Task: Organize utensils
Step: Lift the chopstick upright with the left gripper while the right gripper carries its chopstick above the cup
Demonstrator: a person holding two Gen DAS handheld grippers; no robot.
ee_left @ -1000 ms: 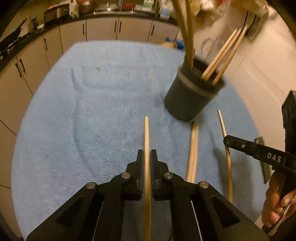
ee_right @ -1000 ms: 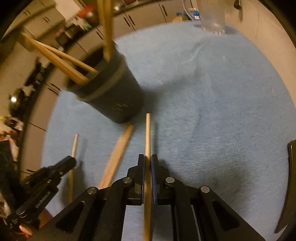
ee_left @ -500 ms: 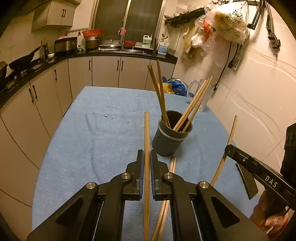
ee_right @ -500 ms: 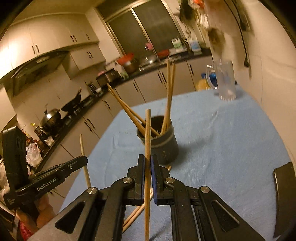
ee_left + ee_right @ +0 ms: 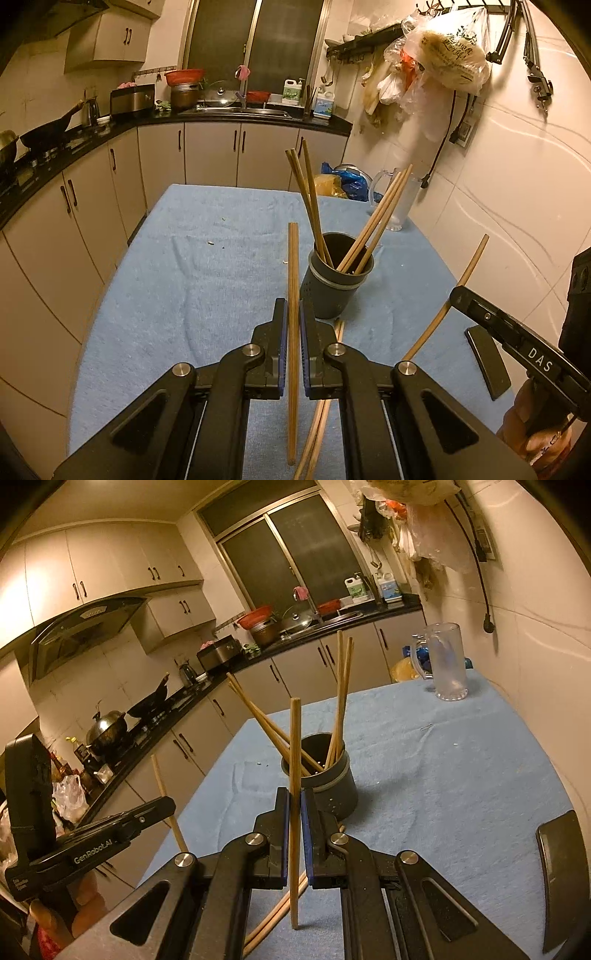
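While each gripper clamps one chopstick upright between near-shut jaws, the dark holder cup [image 5: 338, 284] sits just ahead, right of center in the left view. Left gripper [image 5: 293, 350] holds its chopstick [image 5: 293, 280] vertical; right gripper [image 5: 294, 827] holds its chopstick [image 5: 294, 775] right before the cup, likely nearer. Loose chopsticks [image 5: 325, 398] lie on the tabletop [image 5: 184, 295] below. Open room left; phone [image 5: 487, 362] right.
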